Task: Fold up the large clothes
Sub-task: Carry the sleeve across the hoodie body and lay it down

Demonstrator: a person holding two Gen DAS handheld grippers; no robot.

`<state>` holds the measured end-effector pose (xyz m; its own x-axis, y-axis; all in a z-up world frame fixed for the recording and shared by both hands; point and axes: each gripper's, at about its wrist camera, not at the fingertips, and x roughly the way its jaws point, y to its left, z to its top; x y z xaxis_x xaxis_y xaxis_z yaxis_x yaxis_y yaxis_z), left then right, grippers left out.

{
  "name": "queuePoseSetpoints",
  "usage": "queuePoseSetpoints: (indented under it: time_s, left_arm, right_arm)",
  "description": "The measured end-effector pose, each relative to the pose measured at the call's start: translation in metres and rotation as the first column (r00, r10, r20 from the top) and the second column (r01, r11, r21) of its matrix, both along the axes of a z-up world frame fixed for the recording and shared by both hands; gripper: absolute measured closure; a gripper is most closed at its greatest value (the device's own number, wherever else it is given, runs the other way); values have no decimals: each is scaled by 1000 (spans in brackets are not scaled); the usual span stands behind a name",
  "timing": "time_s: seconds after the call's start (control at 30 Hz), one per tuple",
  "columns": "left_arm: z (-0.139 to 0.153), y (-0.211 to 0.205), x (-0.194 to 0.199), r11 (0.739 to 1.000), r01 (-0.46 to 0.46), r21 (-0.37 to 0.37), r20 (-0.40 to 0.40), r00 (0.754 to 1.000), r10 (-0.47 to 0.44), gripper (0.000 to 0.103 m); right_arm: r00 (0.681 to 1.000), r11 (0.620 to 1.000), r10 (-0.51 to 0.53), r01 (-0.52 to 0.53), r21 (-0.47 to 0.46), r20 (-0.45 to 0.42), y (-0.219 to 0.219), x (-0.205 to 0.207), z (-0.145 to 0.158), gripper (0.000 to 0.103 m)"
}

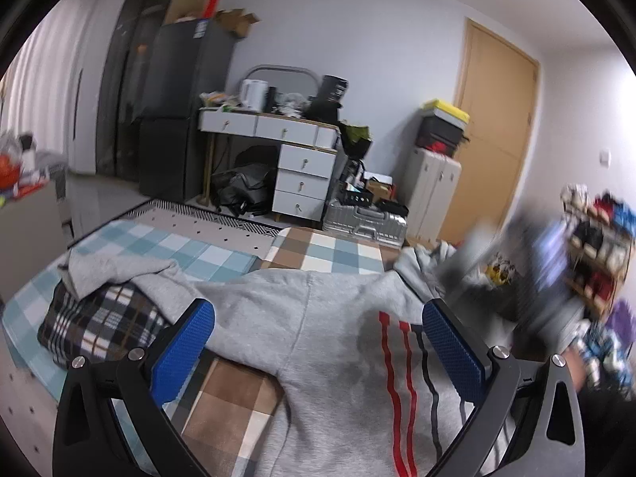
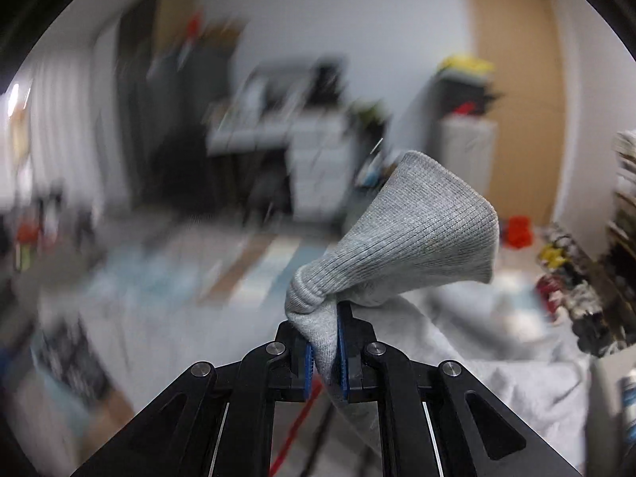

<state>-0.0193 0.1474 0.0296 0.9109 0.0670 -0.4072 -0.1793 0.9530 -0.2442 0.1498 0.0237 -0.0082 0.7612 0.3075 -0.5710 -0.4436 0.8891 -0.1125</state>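
Note:
A large grey sweatshirt (image 1: 318, 318) with red and dark stripes lies spread over a checked bedcover (image 1: 330, 250). My left gripper (image 1: 318, 342) is open above the sweatshirt's body, its blue pads (image 1: 183, 349) wide apart and empty. My right gripper (image 2: 326, 353) is shut on the grey ribbed cuff (image 2: 417, 238) of the sweatshirt's sleeve and holds it lifted above the bed. The right gripper appears as a blurred shape at the right of the left wrist view (image 1: 548, 278). The right wrist view is strongly motion-blurred.
A folded dark plaid garment (image 1: 99, 326) lies on the bed at the left. Beyond the bed stand a white desk with drawers (image 1: 294, 151), a dark fridge (image 1: 179, 107), a silver suitcase (image 1: 365, 226) and a wooden door (image 1: 489, 139). A cluttered shoe rack (image 1: 596, 246) stands at the right.

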Motion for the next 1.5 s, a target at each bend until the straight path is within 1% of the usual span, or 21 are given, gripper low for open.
queuePoseSetpoints:
  time_s: [0.1,0.17,0.23,0.3,0.37,0.43,0.47,0.5,0.53,0.63,0.73,0.8,0.9,0.97,1.0,1.07,1.2,1.27,1.4,1.43,1.5]
  left_arm:
    - [-1,9,-2,1000,-10,-25,7,1000,10,1]
    - [-2,12,-1,999,-15,-44,7,1000,15,1]
    - [-1,16,0,998,-11,-65,12,1000,12,1]
    - [0,17,0,997,-13,-79,22,1000,14,1]
    - [1,20,-2,996,-18,-82,34,999,21,1]
    - [1,24,-6,996,-23,-82,42,999,26,1]
    - [1,26,-6,996,-27,-83,43,999,31,1]
    - [0,27,-5,996,-34,-84,40,998,37,1]
    - [-1,30,-5,996,-37,-86,37,999,40,1]
    - [-4,32,-1,995,-48,-87,18,999,50,1]
    - [-8,30,6,996,-43,-73,-12,999,42,1]
    - [-12,25,9,998,-35,-56,-35,999,33,1]
    - [-17,15,15,999,-17,-35,-70,997,15,1]
    - [-19,7,20,1000,-4,-15,-88,996,2,1]
    - [-19,4,20,1000,-1,-6,-91,996,0,1]
    - [-20,-3,21,1000,13,18,-96,995,-11,1]
    - [-23,-10,25,999,20,51,-114,993,-14,1]
    - [-24,-11,26,998,17,55,-128,992,-10,1]
    - [-26,-10,29,998,14,54,-146,989,-6,1]
    - [-26,-10,28,998,13,54,-148,989,-4,1]
    - [-26,-11,28,998,11,56,-148,989,-3,1]
  right_arm:
    - [996,965,92,-91,-244,-7,54,-25,-60,93]
    - [992,935,124,-129,-330,-35,71,-36,-80,93]
    - [988,921,144,-155,-357,-60,71,-41,-89,92]
    - [980,910,151,-190,-368,-132,71,-42,-93,91]
    - [963,931,152,-215,-294,-222,61,-39,-93,87]
    - [932,957,190,-246,-156,-307,46,-40,-88,65]
    - [923,961,203,-252,-115,-326,47,-40,-89,32]
    - [919,965,215,-252,-73,-330,41,-39,-83,9]
    - [915,964,252,-265,1,-316,29,-44,-74,6]
    - [879,947,319,-282,154,-355,13,-47,-52,5]
    - [901,949,270,-188,255,-339,-26,-40,-28,5]
    - [932,955,173,-79,285,-320,-67,-32,-14,5]
    - [947,962,-9,96,254,-322,-120,-5,-6,1]
    - [928,957,-153,225,182,-341,-162,13,-14,0]
    - [919,956,-176,245,160,-354,-172,20,-19,0]
    - [868,957,-227,284,66,-441,-198,33,-41,0]
    - [779,967,-233,250,-52,-582,-218,34,-91,0]
    - [820,975,-220,169,-144,-529,-212,20,-98,0]
    - [790,973,-211,115,-199,-576,-206,16,-100,0]
    - [793,975,-209,122,-188,-572,-207,17,-92,1]
    - [822,985,-170,140,-98,-543,-213,19,-73,1]
